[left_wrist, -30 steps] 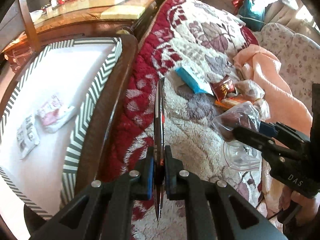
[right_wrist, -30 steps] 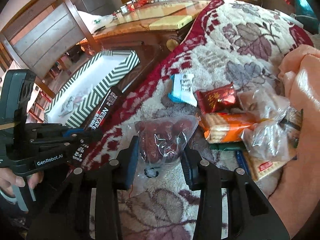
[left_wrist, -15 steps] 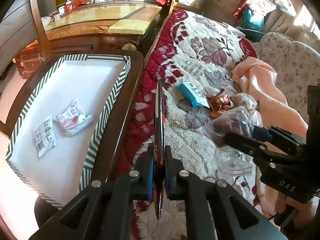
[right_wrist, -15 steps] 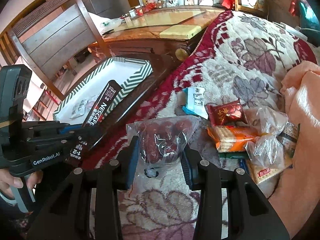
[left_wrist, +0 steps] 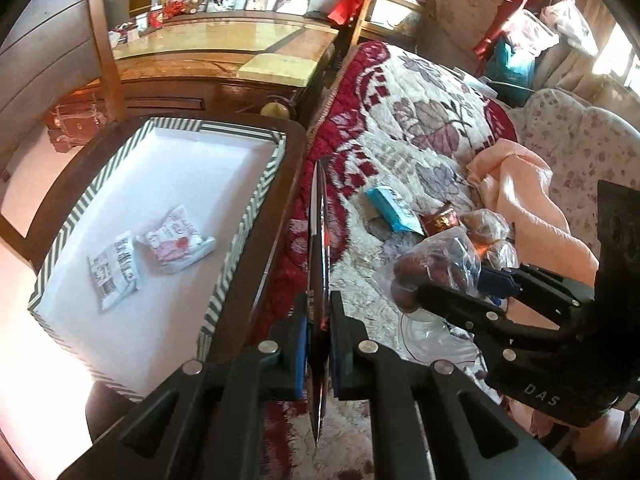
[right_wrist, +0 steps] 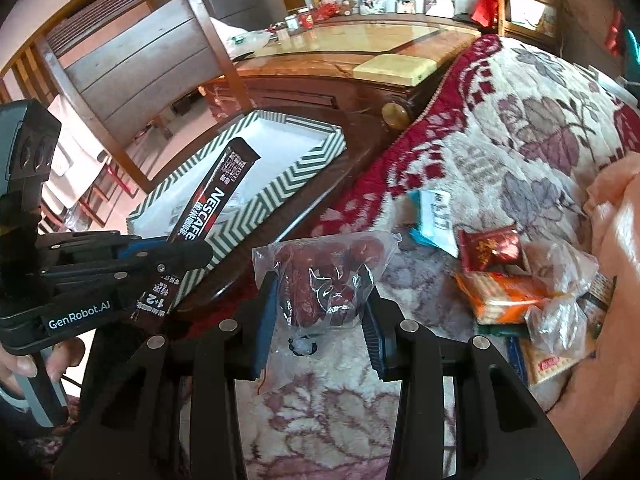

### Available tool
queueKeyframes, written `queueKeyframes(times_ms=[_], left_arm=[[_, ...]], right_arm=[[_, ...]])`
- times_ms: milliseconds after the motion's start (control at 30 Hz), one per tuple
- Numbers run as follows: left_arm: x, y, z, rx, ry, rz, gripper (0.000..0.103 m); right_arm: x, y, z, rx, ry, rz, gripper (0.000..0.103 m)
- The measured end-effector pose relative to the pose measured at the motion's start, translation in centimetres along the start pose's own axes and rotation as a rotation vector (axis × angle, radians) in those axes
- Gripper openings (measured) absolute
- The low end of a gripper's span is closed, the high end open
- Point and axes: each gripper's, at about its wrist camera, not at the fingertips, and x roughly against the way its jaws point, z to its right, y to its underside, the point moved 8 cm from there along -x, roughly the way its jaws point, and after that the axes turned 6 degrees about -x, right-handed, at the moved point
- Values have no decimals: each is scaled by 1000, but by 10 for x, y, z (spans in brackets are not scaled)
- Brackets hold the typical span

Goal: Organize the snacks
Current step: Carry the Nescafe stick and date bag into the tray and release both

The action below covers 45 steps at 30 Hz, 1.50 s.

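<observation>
My left claw (left_wrist: 319,332) is clamped flat on a coffee stick (left_wrist: 319,264), which stands edge-on between the pads and points up and away; in the right view it reads as a dark sachet (right_wrist: 208,216) held in front of the box. My right claw (right_wrist: 320,300) grips a clear bag of red dates (right_wrist: 324,280), lifted clear of the blanket (right_wrist: 500,128). Both loads hang over the bed edge, the stick nearer the box

Just left of the stick sits the striped box (left_wrist: 256,196) on a wooden chair seat (left_wrist: 288,168), with two white packets (left_wrist: 116,268) lying inside, touching each other. I judge those as sorted, and my two items as next to go in

On the blanket to the right lie a blue packet (left_wrist: 394,208), a small red packet (right_wrist: 490,248), an orange biscuit pack (right_wrist: 504,296) and some crumpled clear bags (right_wrist: 560,320), close together beside a peach cloth (left_wrist: 528,200). So the job looks under halfway, with most of the pile left to move
</observation>
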Motion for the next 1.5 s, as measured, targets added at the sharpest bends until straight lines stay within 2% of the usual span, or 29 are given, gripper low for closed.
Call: queueKeyframes(times_ms=[1000,1500], left_arm=[[-16,19,-84,174,-78,-38,11],[-33,36,-129,286,-101,-79,11]], right_arm=[[-46,-30,-74,157,-64,-70,38],[-96,-64,-108,222,-79,-113,38]])
